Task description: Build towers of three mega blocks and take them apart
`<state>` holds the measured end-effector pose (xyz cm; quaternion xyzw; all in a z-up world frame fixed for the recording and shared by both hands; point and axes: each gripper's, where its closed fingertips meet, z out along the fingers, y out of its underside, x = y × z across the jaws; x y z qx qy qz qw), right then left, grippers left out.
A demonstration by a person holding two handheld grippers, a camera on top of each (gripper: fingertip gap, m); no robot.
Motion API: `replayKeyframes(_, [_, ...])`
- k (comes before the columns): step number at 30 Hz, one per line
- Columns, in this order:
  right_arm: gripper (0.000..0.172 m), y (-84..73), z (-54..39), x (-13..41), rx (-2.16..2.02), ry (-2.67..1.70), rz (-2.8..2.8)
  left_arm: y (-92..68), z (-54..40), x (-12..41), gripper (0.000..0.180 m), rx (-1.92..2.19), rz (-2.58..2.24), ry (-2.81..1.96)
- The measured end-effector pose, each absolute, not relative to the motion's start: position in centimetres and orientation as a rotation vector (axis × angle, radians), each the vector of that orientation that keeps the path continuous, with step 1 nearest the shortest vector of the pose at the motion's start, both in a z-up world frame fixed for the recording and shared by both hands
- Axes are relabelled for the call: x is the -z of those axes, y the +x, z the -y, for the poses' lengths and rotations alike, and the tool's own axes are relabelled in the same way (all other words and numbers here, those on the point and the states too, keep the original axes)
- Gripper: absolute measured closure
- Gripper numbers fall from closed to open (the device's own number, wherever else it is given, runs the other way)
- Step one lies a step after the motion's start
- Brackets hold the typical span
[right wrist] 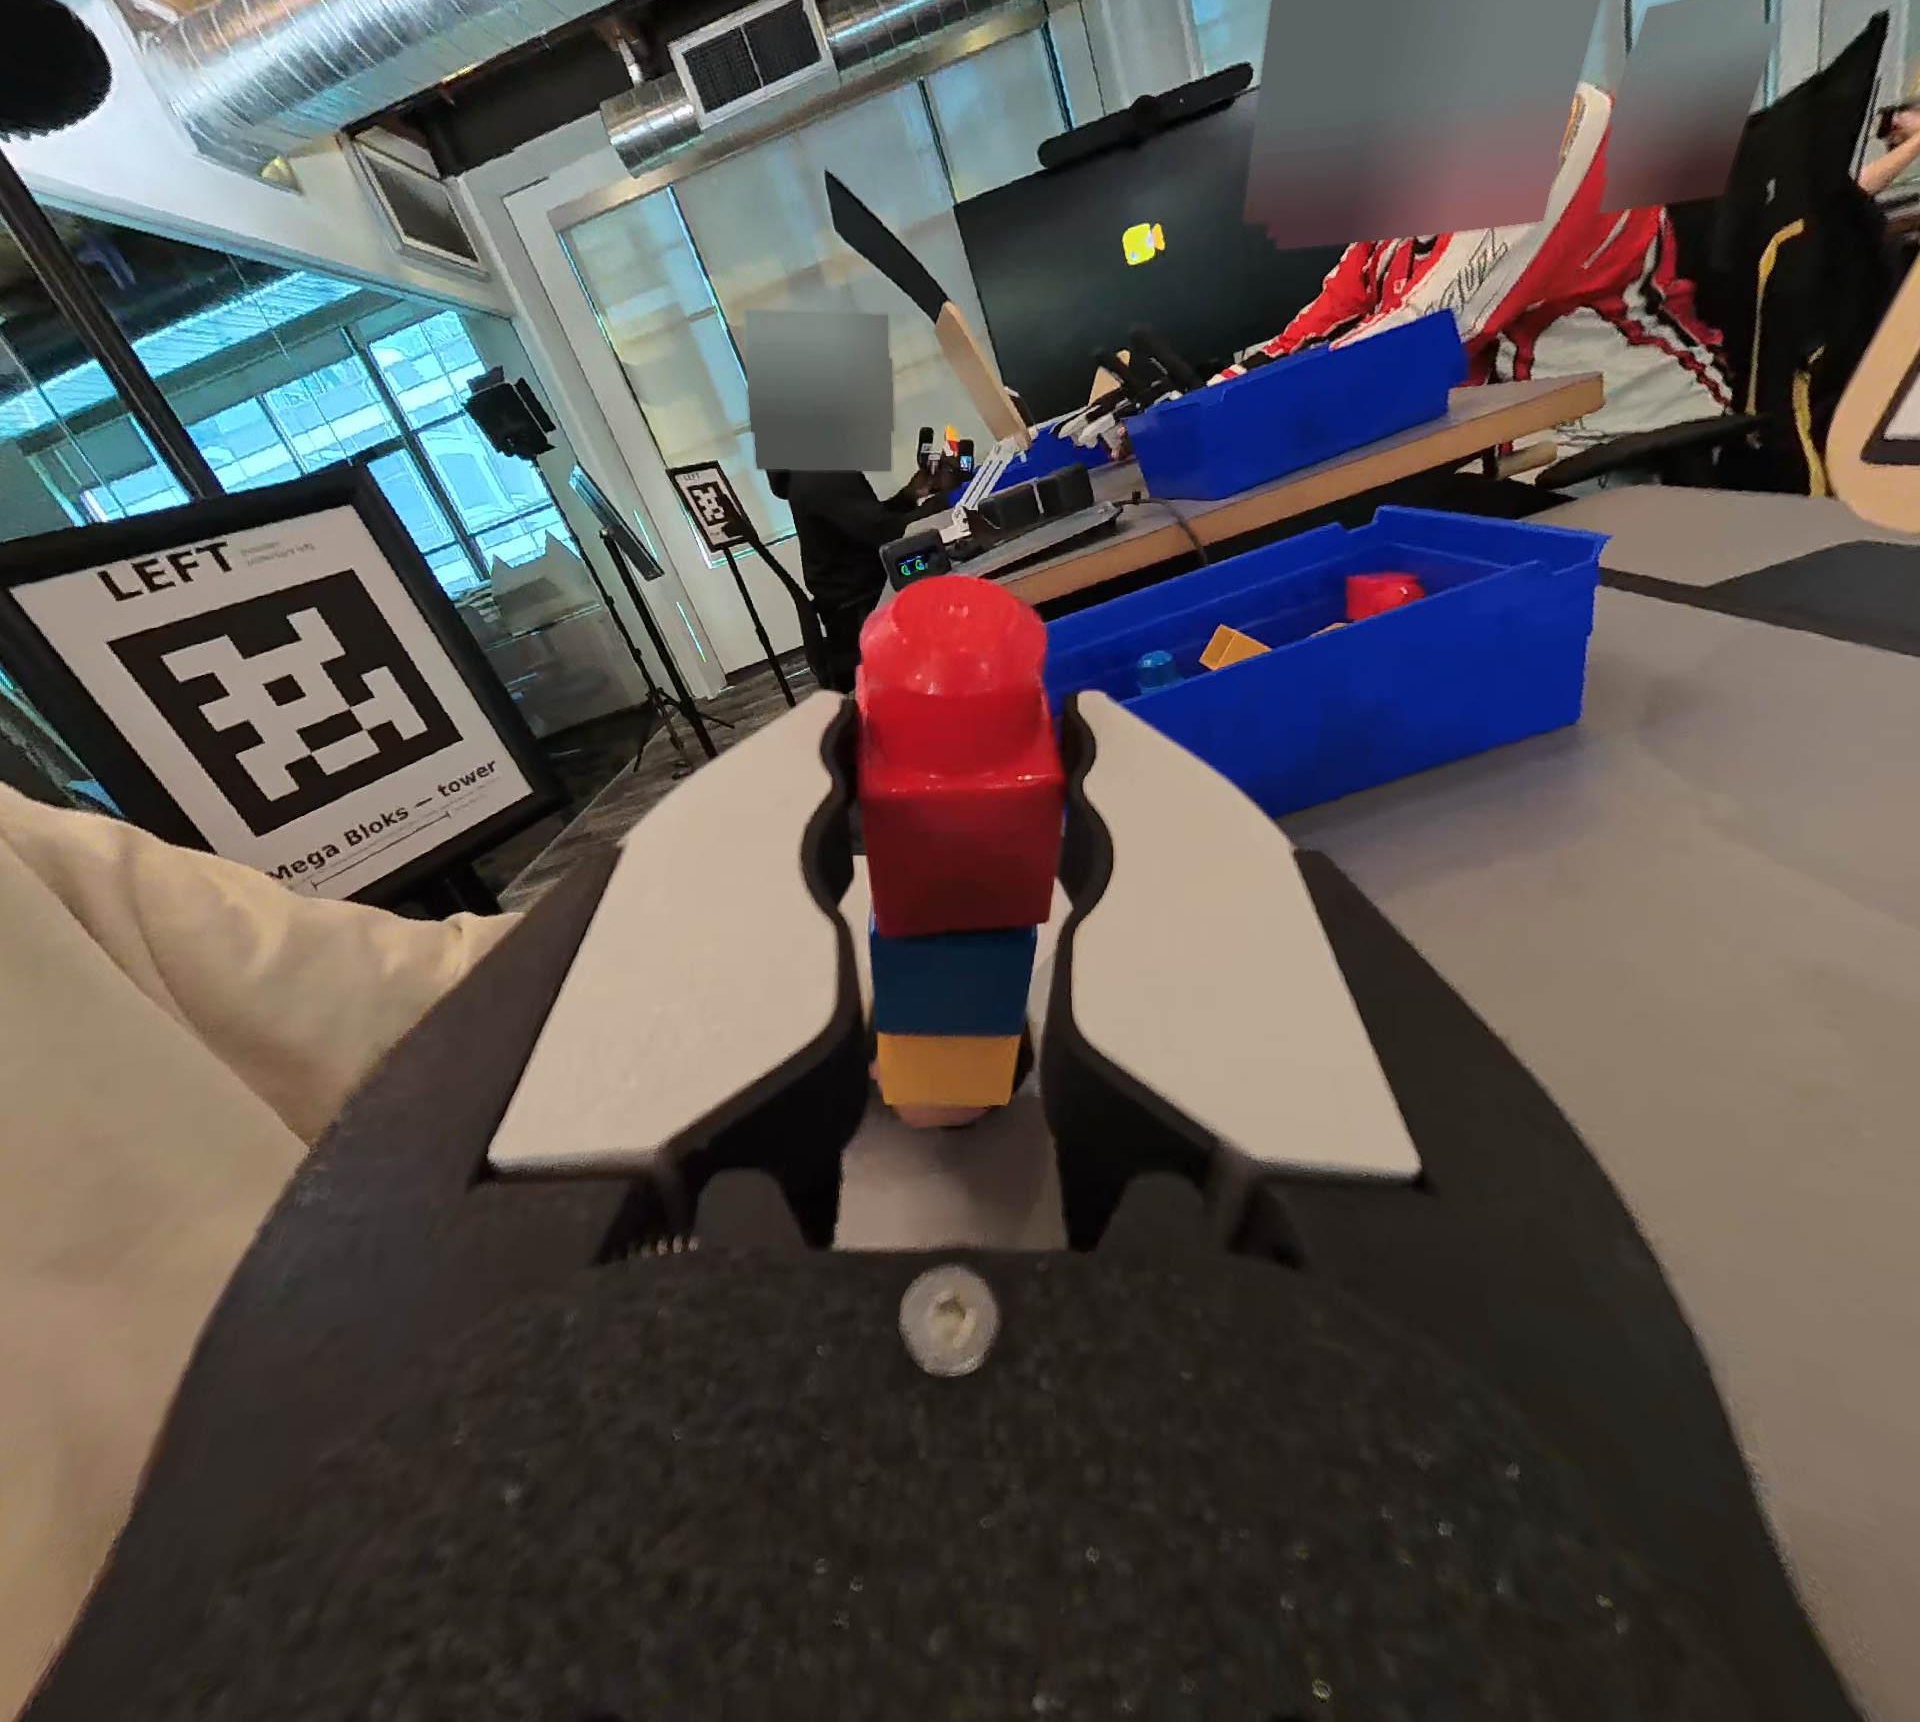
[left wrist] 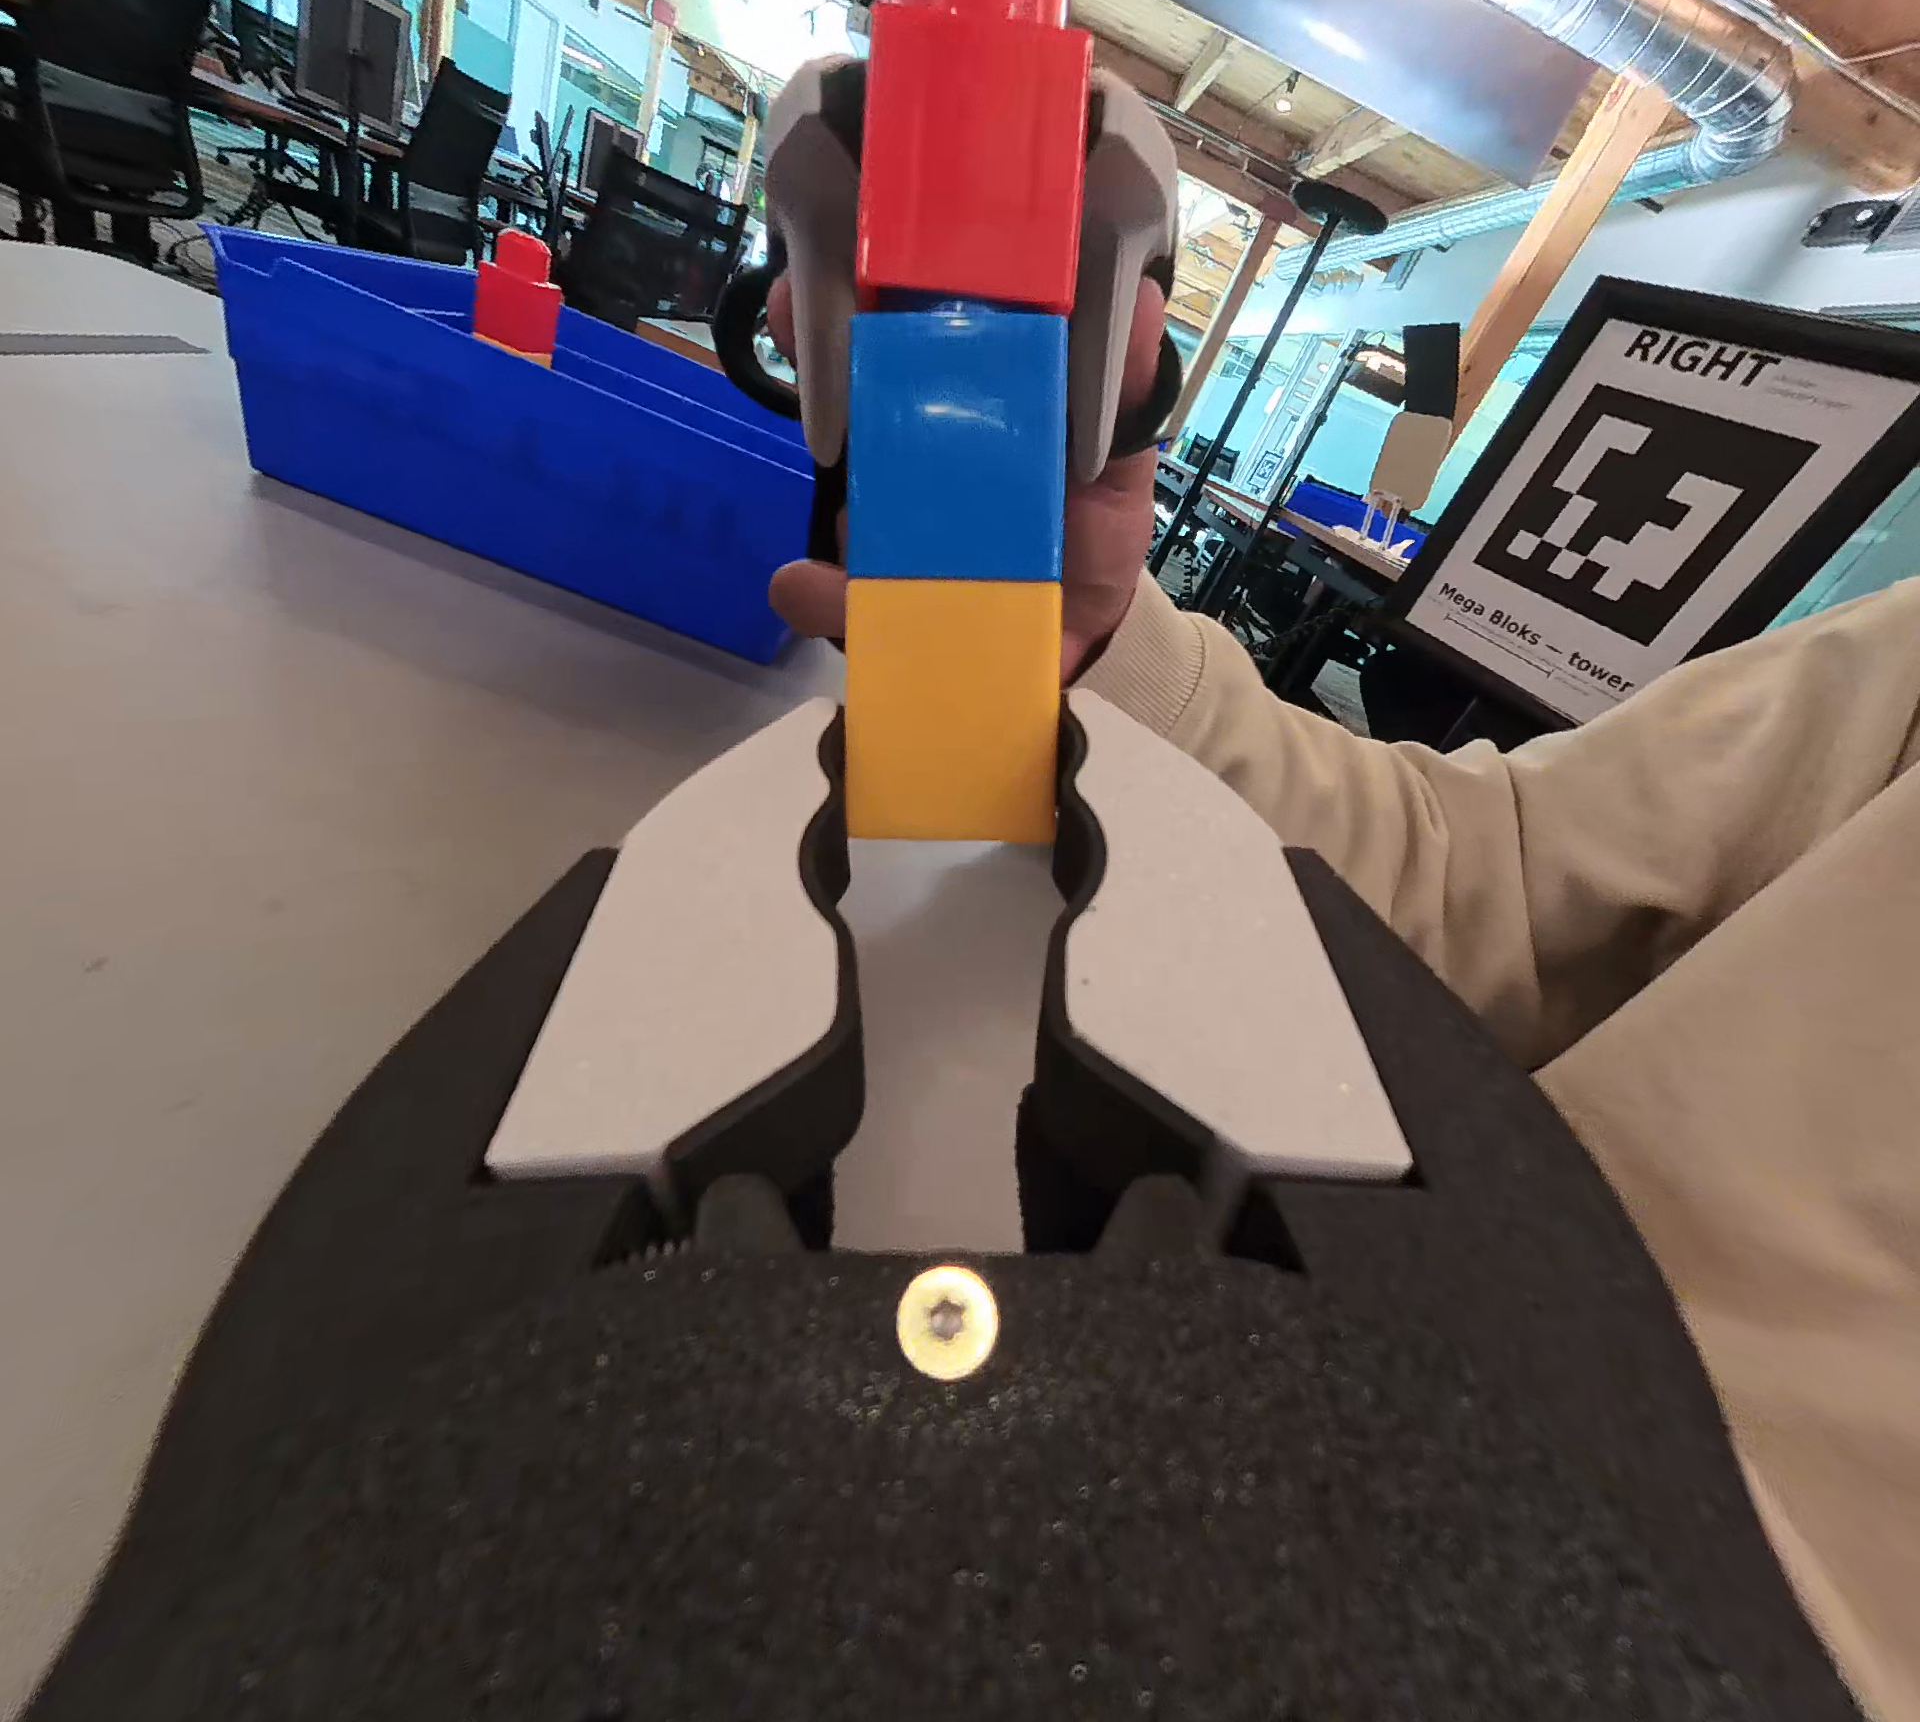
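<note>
Standing upright, three-block tower (left wrist: 956, 467), red over blue over yellow

A three-block tower (left wrist: 956, 446) stands upright on the counter (left wrist: 312, 737). The bottom block (left wrist: 951, 711) sits between the pads of the left gripper (left wrist: 954, 768), which press on its two sides. The middle block (left wrist: 956, 446) rests on it, and the top block (left wrist: 971, 155) on that. The right gripper (right wrist: 958, 799) reaches in from the far side and clamps the top block on both sides. To the left of the tower and farther back in the left wrist view, a bin (left wrist: 499, 467) sits on the counter with more blocks (left wrist: 516, 301) inside. A framed sign (left wrist: 1662, 498) stands off to the right, beyond the counter's edge; another sign (right wrist: 281, 696) stands on the opposite side.
</note>
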<state>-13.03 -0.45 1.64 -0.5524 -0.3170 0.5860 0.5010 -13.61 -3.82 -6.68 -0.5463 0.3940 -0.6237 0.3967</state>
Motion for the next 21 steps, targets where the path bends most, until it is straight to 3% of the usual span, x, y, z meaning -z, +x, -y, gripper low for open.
replayKeyframes(21, [0.135,-13.6,1.8,0.3,-1.354,-1.475,0.901,-13.1,5.2,8.7,0.145,1.499,-1.152,-1.448])
